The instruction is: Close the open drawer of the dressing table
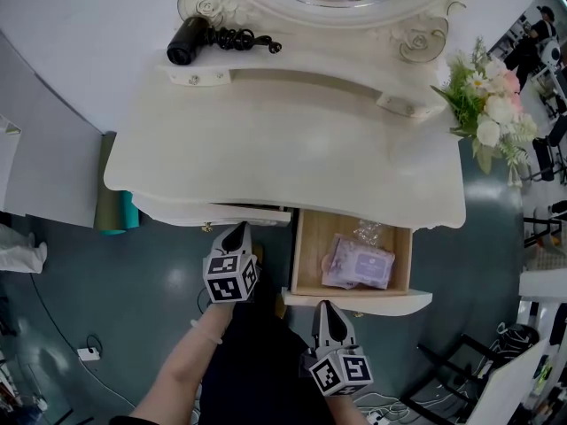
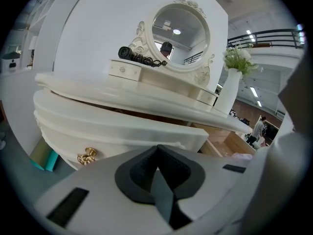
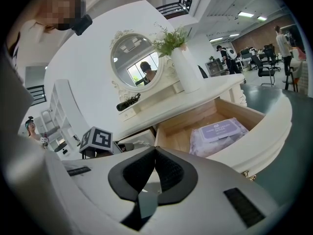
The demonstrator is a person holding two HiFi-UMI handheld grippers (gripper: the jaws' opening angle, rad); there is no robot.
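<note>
Inspecting the head view, the white dressing table [image 1: 292, 140] fills the upper half of the frame. A round mirror [image 1: 266, 7] stands at the top edge, a black hair dryer [image 1: 190, 41] lies at upper left, and a vase of flowers [image 1: 492, 104] stands at the right edge.

The open drawer [image 1: 299, 255] projects from the table's front at lower centre-right, pulled well out. Its wooden interior holds a purple wipes pack [image 1: 359, 262], with a clear plastic bag [image 1: 368, 231] at the back. In the right gripper view the same drawer [image 3: 195, 119] and wipes pack [image 3: 220, 133] lie right of centre.

The left gripper [image 1: 236, 230] sits at lower centre-left of the head view, its tip just below the left drawer [image 1: 239, 212], which stands slightly proud of the table. In its own view the left gripper [image 2: 157, 148] has its jaws clenched together and empty. A gold knob [image 2: 87, 156] shows at lower left.

The right gripper [image 1: 326, 306] sits at the bottom centre, its tip at the left end of the open drawer's white front. Contact cannot be confirmed. In its own view the right gripper [image 3: 155, 150] is also clenched, with nothing between the jaws.
</note>
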